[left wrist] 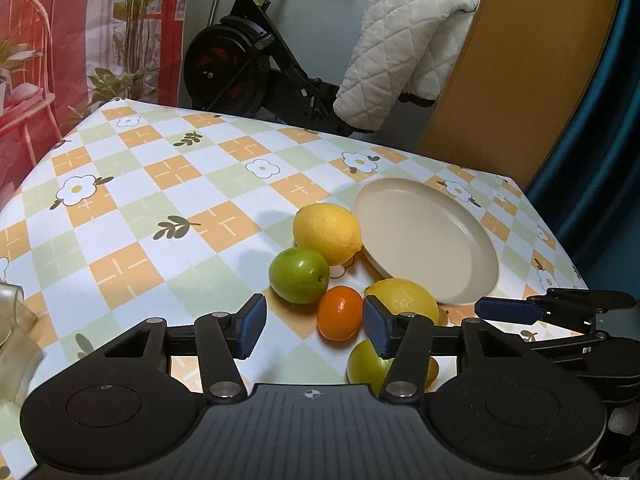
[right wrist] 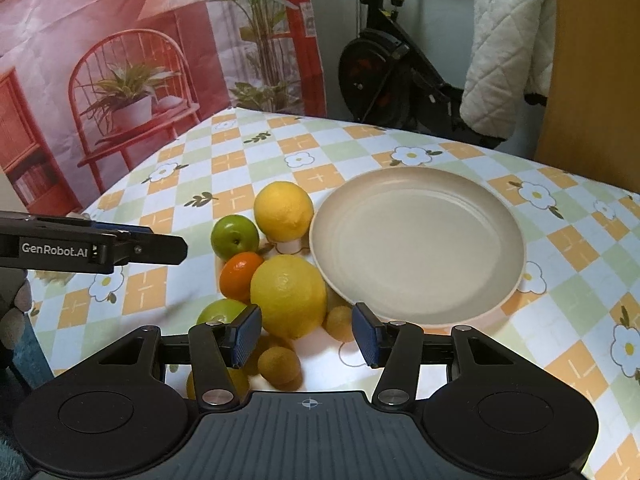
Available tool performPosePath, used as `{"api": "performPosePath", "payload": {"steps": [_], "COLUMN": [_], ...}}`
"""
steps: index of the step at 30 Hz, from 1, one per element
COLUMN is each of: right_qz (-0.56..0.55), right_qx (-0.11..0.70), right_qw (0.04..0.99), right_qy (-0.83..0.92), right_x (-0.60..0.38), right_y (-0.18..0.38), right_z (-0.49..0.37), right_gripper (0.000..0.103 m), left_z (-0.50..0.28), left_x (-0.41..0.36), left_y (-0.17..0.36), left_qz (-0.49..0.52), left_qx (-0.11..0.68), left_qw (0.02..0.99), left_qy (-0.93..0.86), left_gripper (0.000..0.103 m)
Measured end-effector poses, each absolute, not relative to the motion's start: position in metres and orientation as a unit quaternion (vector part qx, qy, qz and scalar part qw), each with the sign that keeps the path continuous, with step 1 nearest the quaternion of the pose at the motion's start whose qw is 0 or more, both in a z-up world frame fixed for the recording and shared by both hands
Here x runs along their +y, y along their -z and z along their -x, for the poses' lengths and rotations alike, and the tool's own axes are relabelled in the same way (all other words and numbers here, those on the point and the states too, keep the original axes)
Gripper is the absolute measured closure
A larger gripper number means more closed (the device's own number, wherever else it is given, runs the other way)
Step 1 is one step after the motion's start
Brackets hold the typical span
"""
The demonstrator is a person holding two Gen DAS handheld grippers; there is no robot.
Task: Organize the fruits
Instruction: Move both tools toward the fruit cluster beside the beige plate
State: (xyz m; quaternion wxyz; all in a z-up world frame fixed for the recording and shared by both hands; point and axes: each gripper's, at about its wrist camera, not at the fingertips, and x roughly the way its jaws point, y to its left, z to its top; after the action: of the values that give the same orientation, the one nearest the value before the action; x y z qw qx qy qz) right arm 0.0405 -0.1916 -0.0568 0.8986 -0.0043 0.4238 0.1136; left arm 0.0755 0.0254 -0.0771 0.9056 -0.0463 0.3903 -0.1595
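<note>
a: which step is judged to be in hand?

b: the start of a pick, it seems. the plate (right wrist: 420, 196) is seen bare on the tabletop (right wrist: 560, 248), and every fruit is clustered just beside its left rim, none on it

a: how are the claws found?

b: the left claw (left wrist: 314, 326) is held released over the orange (left wrist: 339, 318), with nothing pressed by its pads; the orange is seen through the gap, not gripped. the right claw (right wrist: 306, 334) is likewise released, poised above the near lemon (right wrist: 288, 296), with no contact seen

a: where are the fruits placed?

b: the far lemon (right wrist: 283, 210) is set touching the plate's rim, the green apple (right wrist: 235, 237) beside it, the orange wedged between apple and near lemon. a second green fruit (right wrist: 218, 312) and some small brown fruits (right wrist: 279, 364) are partly hidden under the right claw

a: which way are the lemons pointed?

b: the far lemon's long axis is judged to lie level, its nipple turned toward the plate. the near lemon's end is faced roughly at the right camera, so its axis cannot be told surely

a: what is called for next?

b: a descent around one fruit, pads closed across its short width, neighbours left unbumped
</note>
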Motion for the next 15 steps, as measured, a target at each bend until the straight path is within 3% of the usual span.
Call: {"api": "performPosePath", "payload": {"steps": [15], "right_qz": [0.013], "right_qx": [0.414], "right_qw": [0.904], "right_qy": [-0.106], "right_x": [-0.190], "right_y": [0.046], "right_z": [-0.026], "right_gripper": [0.061], "left_z": [-0.054], "left_x": [0.016], "left_y": [0.081], "left_qz": [0.035], "left_qx": [0.405], "left_qw": [0.895], "left_qy": [0.182], "left_gripper": [0.047]}}
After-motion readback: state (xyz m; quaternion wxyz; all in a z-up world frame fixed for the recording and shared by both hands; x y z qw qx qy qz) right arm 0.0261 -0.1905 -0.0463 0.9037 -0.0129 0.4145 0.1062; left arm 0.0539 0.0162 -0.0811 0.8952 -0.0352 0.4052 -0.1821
